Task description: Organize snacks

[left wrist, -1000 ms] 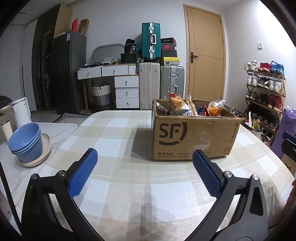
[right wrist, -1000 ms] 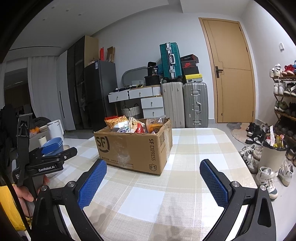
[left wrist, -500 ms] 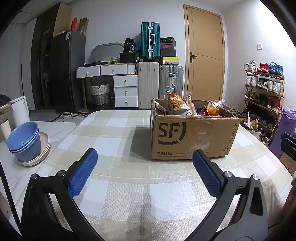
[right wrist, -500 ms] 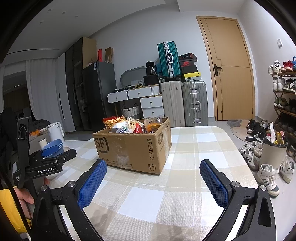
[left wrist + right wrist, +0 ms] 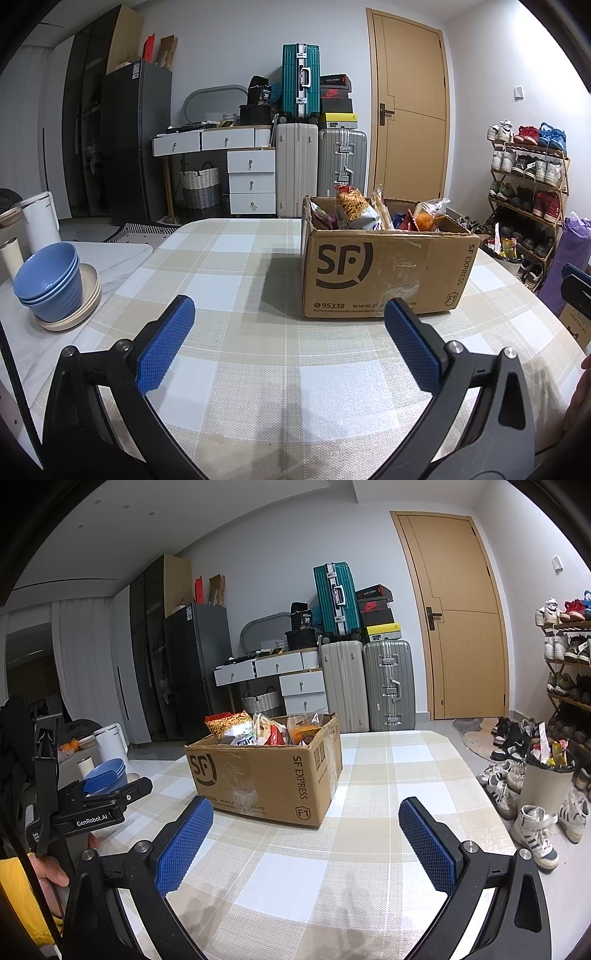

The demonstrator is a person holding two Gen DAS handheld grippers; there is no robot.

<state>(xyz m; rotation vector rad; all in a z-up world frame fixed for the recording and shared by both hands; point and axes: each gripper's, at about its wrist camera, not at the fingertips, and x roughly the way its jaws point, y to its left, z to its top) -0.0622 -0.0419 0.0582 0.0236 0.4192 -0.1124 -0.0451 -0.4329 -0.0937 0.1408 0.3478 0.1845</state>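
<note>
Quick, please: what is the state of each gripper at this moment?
Left gripper: open, holding nothing, above the table.
Right gripper: open, holding nothing, short of the cardboard box.

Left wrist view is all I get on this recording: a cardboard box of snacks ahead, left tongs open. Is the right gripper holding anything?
Observer: No. The right gripper has its tongs spread wide with nothing between them, above the checked tablecloth.
Operator: How does it sit relative to the box?
Observer: It is short of the cardboard box and not touching it, looking at the near corner, where the side printed SF EXPRESS shows.
Operator: Anything on the floor off the table's right side?
Observer: A white bin with wrappers sticking out of its top stands among loose sneakers.
</note>
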